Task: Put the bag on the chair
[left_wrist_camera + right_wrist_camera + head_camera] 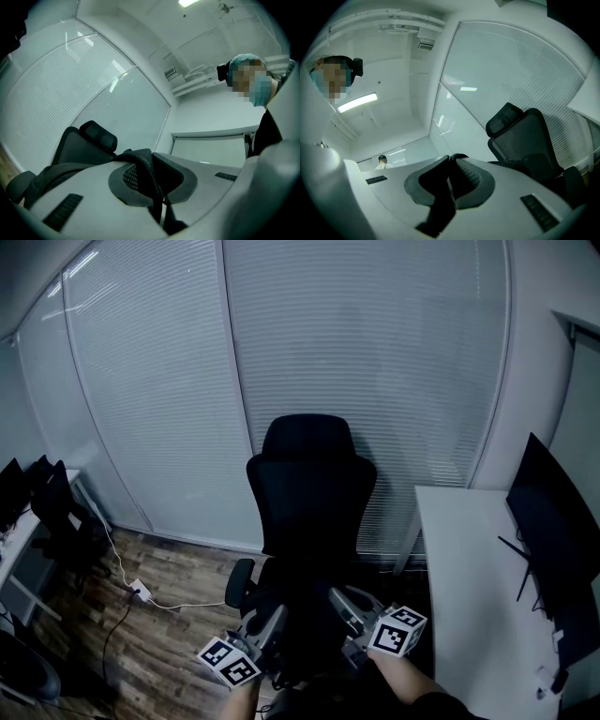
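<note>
A black office chair stands straight ahead, facing me, in front of a blind-covered glass wall. Low in the head view, both grippers hold a black bag up just over the seat; its dark mass is hard to tell from the chair. My left gripper is shut on a black bag strap, with bag fabric to its left. My right gripper is shut on another black strap. The chair's headrest shows beyond the left jaws, and the chair back beyond the right.
A white desk with a dark monitor stands close on the right. Black chairs and a desk stand at the left. A white cable and adapter lie on the wood floor. A distant person shows in the right gripper view.
</note>
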Demonstrator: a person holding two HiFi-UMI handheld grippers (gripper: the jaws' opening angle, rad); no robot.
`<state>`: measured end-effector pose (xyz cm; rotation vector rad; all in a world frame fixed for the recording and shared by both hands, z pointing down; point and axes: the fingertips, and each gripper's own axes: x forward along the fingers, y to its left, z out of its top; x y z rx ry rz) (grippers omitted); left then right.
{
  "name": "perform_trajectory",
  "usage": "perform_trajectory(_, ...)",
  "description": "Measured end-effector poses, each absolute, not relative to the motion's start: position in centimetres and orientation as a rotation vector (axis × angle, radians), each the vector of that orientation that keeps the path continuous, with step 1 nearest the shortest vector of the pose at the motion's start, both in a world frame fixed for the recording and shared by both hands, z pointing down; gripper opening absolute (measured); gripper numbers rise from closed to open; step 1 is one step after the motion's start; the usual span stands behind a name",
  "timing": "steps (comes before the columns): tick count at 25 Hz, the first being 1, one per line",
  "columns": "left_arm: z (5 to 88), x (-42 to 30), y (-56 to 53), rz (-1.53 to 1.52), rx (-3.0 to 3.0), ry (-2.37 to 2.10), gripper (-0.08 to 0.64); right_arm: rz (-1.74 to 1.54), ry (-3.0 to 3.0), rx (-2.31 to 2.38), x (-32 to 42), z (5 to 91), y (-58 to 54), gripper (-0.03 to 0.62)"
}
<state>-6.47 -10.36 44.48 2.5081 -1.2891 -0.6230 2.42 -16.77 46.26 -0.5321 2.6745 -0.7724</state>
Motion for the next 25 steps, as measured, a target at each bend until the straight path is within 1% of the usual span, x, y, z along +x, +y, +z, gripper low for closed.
perform_trajectory(10,44.5,-8.4,-16.4,-0.613,2.547,-1.198,0.035,-0.798,2.615,-0.624,0.9,46.6,-22.1,0.055)
perform_trajectory(25,43.0,-14.8,-28.1,-0.616,2.630,-1.047,0.035,-0.706,2.588,-0.770,-5.3,44.6,-33.1,0.055)
